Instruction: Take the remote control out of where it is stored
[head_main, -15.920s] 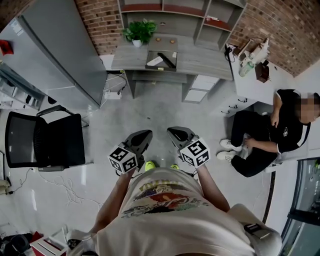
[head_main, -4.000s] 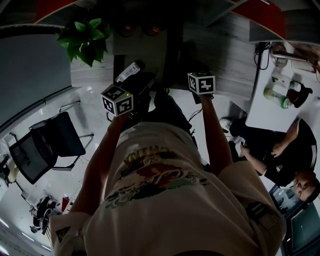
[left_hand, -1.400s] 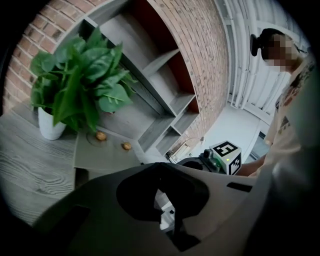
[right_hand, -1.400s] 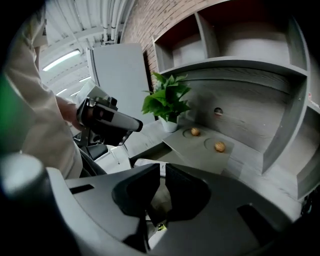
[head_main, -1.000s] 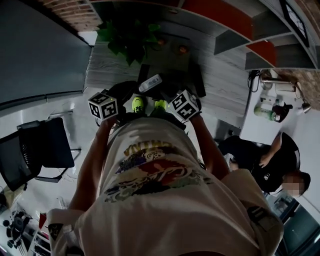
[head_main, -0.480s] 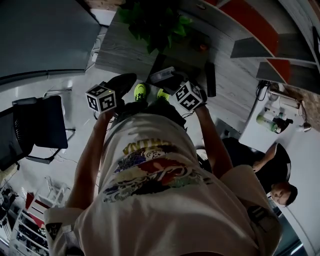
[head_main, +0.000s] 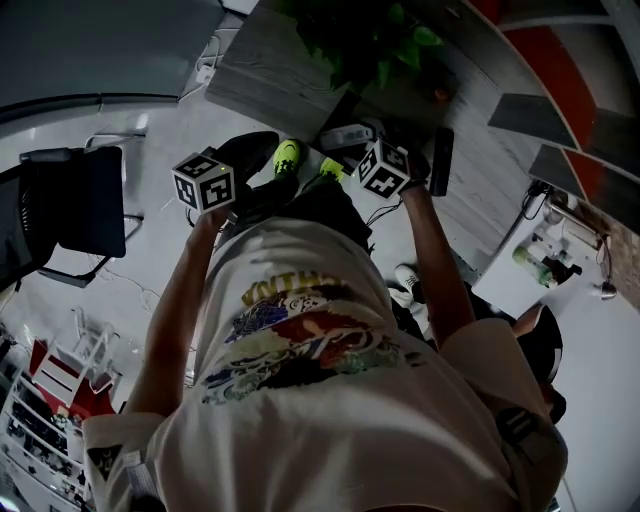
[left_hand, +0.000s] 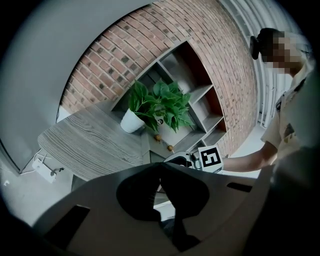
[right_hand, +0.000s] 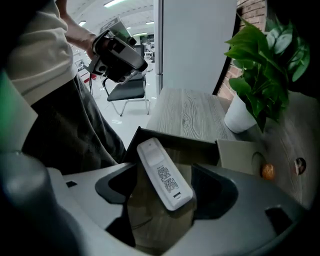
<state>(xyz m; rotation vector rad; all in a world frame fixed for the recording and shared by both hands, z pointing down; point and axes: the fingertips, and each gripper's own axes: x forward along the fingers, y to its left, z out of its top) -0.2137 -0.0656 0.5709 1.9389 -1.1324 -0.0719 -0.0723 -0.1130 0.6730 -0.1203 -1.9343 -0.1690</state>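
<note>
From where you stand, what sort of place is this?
Most likely an office: a black office chair, a grey wooden desk with a potted plant, and wall shelves on a brick wall.

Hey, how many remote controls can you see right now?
1 for certain: a white remote lying at the open drawer, in front of the potted plant. A dark slim bar to its right in the head view might be another; too dim to tell.

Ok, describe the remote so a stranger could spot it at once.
Find the grey wooden desk with the leafy plant in a white pot. Before the pot sits an open dark compartment. The remote lies slanted across it: the only slim white bar, printed label facing up.
</note>
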